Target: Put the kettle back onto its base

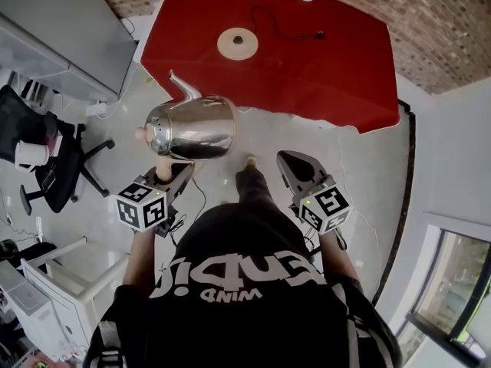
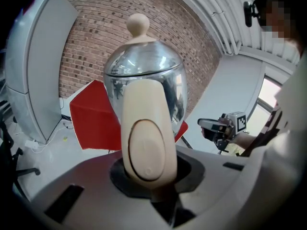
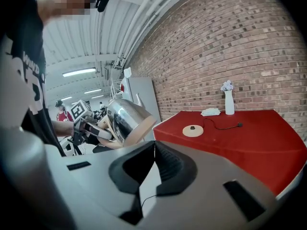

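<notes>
**While its base (image 1: 237, 43) lies on the red table (image 1: 337, 83), the kettle (image 1: 192, 129) hangs in the left gripper (image 1: 164, 169)**

Though the table is close ahead, the steel kettle is off it, in the air above the pale floor (image 1: 230, 167) and short of the table's near edge. Its spout points toward the table. It is tilted, with the knobbed lid toward the person's left and its cream underside turned toward the right gripper (image 1: 291, 161). The left gripper pinches the kettle by its cream handle (image 2: 146, 143). In the left gripper view the handle fills the gap between the jaws and the pads press on it from both sides.

The right gripper is held level with the left one and well apart from the kettle. Its jaws are pressed together at the tips, with nothing between them.

The base is a round cream disc lying flat near the table's left edge, about midway between the near and far edges. A black cord (image 1: 284, 27) runs from it toward the middle of the table and ends there. At the far edge, against the brick wall (image 3: 230, 47), stand a white vase (image 3: 229, 102) and, beside it, a flat white object (image 3: 210, 111) too small to make out. A black office chair (image 1: 46, 159) stands on the floor well to the person's left
</notes>
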Available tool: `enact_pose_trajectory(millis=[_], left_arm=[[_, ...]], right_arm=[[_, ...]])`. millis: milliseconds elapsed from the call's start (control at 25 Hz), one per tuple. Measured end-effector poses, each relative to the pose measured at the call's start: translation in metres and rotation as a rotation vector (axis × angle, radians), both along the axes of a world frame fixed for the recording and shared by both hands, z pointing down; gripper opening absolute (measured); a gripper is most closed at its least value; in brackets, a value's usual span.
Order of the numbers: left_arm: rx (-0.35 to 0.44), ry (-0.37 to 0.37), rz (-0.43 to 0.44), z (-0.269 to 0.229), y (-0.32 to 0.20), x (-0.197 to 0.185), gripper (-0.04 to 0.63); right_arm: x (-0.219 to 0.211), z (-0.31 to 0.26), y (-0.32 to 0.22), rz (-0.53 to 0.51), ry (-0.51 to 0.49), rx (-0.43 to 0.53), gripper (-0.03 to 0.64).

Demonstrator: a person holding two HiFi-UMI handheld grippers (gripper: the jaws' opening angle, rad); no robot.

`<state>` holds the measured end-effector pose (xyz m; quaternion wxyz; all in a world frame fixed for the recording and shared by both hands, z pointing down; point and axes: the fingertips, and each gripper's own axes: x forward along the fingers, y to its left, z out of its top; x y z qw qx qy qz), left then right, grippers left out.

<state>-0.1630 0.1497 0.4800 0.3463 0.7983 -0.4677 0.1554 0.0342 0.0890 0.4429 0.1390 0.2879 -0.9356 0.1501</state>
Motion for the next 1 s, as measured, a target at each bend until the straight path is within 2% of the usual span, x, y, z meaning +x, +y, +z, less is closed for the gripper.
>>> enact_pose_trajectory(millis=[280,760,1000], left_arm=[[-0.019,0.007,-0.032,-0.001,-0.051,-0.005,0.060],[-0.017,0.011,-0.113,-0.006,-0.138,0.004,0.060],[-0.028,0.015,-0.159,-0.005,-0.162,0.004,0.060]], right_arm=[[-0.010,-0.008,-0.059,-0.034,-0.004,0.007,0.023],[0.005,-0.007,-0.159,-0.078,-0.018,-0.002,0.023],[0.006,-0.007,-0.192,-0.116,-0.019,-0.007,0.023]])
